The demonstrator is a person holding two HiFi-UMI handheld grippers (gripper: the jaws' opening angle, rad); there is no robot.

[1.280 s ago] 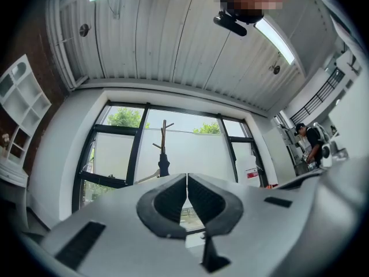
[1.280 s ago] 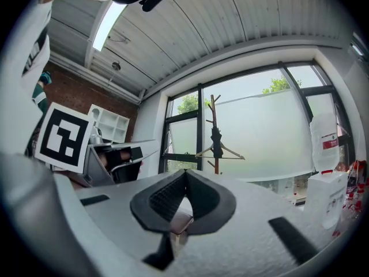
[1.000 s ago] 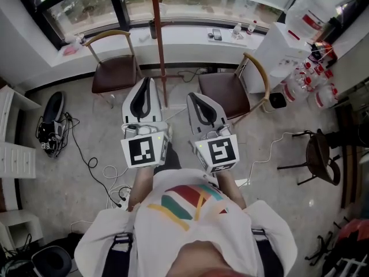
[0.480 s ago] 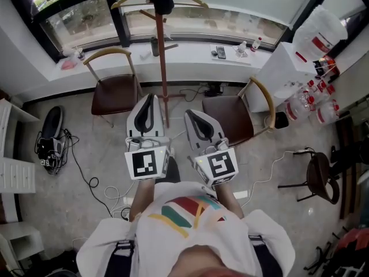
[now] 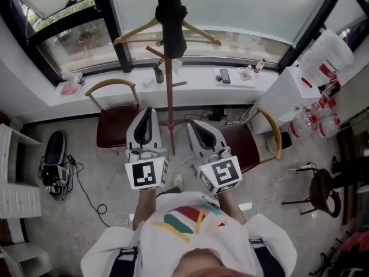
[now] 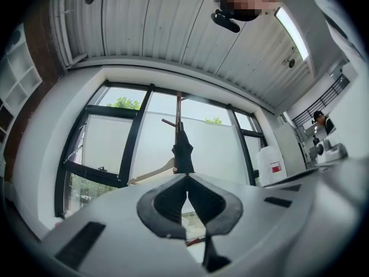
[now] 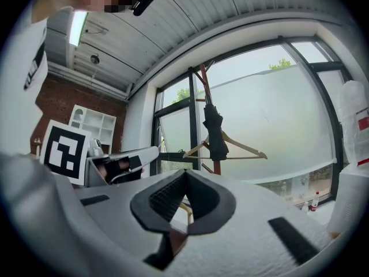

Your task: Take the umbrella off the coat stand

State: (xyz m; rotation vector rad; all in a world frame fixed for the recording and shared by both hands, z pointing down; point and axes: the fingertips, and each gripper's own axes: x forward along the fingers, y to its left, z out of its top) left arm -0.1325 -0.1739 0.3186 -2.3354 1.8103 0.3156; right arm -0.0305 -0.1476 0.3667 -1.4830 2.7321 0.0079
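Note:
A black folded umbrella (image 5: 170, 19) hangs from the top of a wooden coat stand (image 5: 170, 108), together with a wooden hanger (image 5: 134, 32). My left gripper (image 5: 147, 115) and right gripper (image 5: 193, 126) are held side by side, one on each side of the pole and short of it. Both are shut with nothing between the jaws. In the left gripper view the umbrella (image 6: 183, 152) hangs straight ahead, just above the gripper (image 6: 185, 178). The right gripper view shows the umbrella (image 7: 217, 133) ahead and slightly right of the gripper (image 7: 184, 175).
Two brown chairs (image 5: 115, 130) (image 5: 249, 146) flank the stand's base. Behind it a white window sill (image 5: 202, 81) carries a phone and small bottles. A white table (image 5: 300, 85) with bottles stands at the right. Shoes and cables (image 5: 55, 157) lie on the floor at left.
The person has walked toward the window, so the stand and umbrella are nearer and higher in the head view. Both grippers travelled along, still shut and side by side.

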